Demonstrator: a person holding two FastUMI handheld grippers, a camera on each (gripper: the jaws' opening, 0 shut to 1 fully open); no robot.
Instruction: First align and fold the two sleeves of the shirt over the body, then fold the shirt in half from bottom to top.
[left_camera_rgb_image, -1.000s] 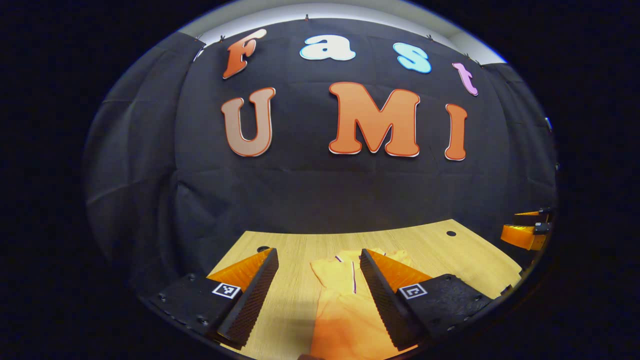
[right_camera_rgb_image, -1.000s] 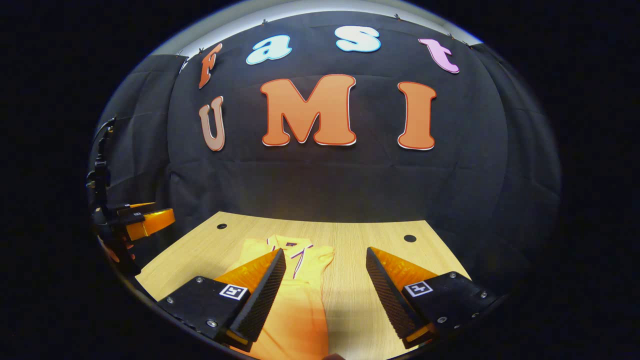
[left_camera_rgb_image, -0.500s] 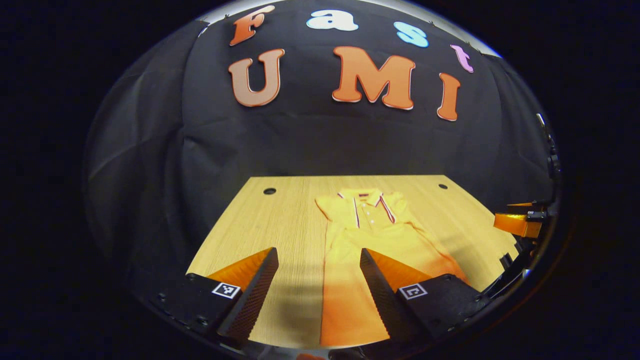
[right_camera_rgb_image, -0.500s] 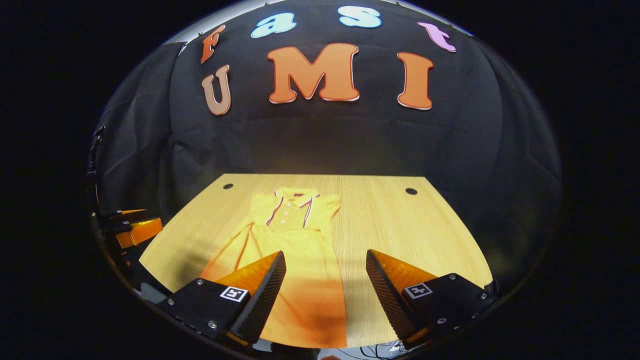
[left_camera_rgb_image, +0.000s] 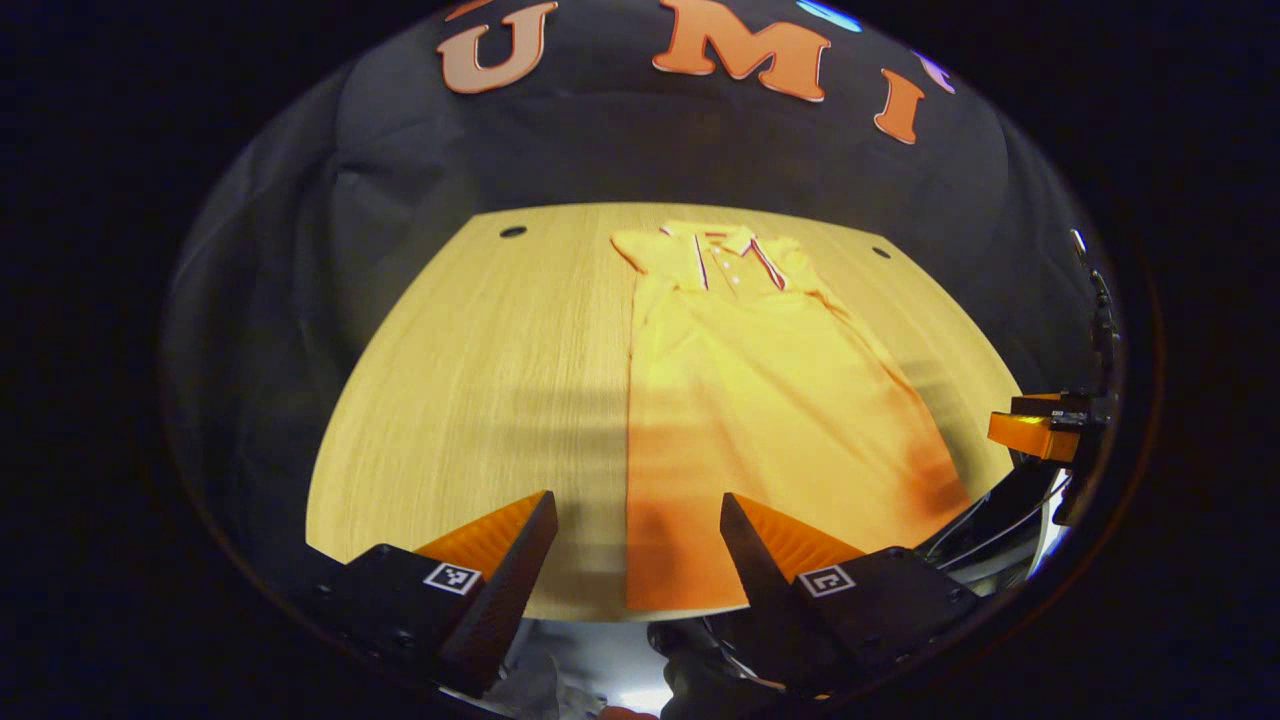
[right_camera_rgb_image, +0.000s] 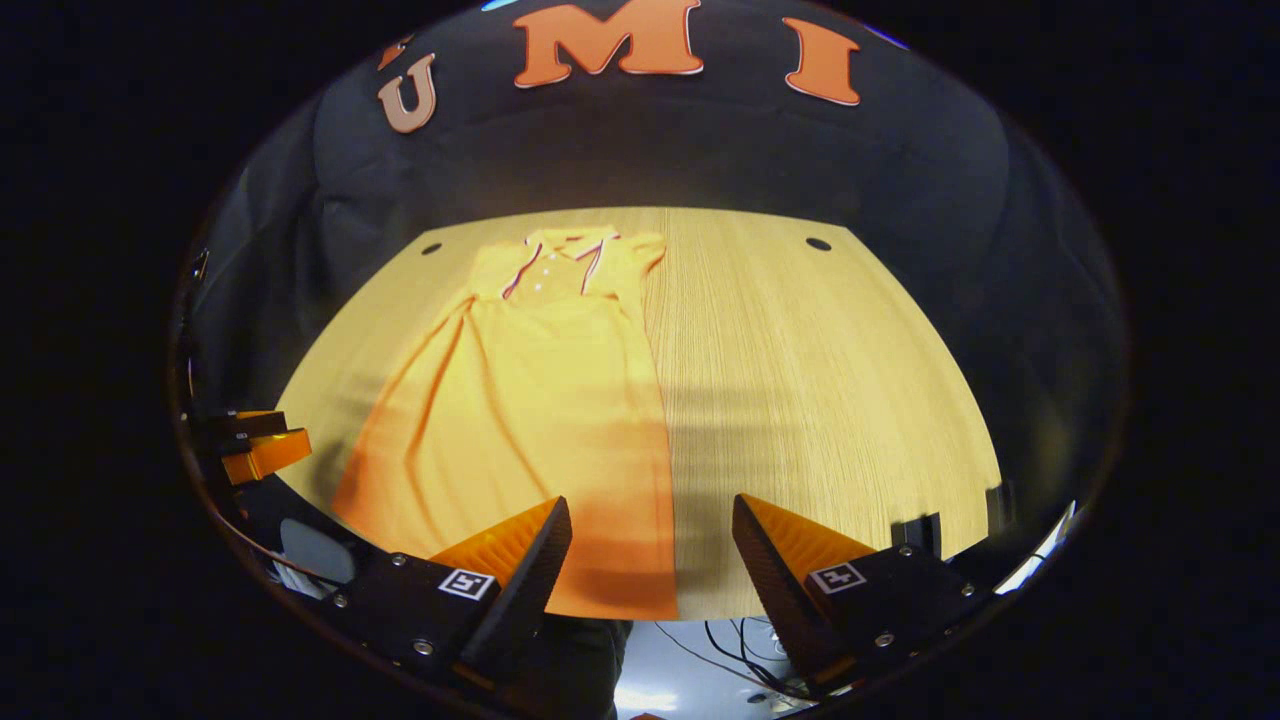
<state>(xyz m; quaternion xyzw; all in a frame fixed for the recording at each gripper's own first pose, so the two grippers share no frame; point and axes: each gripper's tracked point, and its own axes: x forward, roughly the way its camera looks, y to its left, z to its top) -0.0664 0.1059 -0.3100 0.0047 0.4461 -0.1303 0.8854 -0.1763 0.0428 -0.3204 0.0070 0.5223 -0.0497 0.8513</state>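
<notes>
A pale wooden bench (left_camera_rgb_image: 450, 400) is lying ahead of the tool. Two round holes (right_camera_rgb_image: 818, 244) are sitting near its far corners. Dark cables (right_camera_rgb_image: 720, 640) are hanging below its near edge.

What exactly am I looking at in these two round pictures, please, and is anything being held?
There is no robot arm here: a person carries a two-finger claw in each hand, and a fisheye camera rides on each. The left gripper view looks along the left claw; the right gripper view looks along the right claw. Both stand open, holding nothing, above the near edge of a wooden table. On it a yellow polo shirt lies flat, collar at the far end, hem toward the claws. The orange piece at the edge of the left gripper view appears to be the other claw, seen farther off.
</notes>
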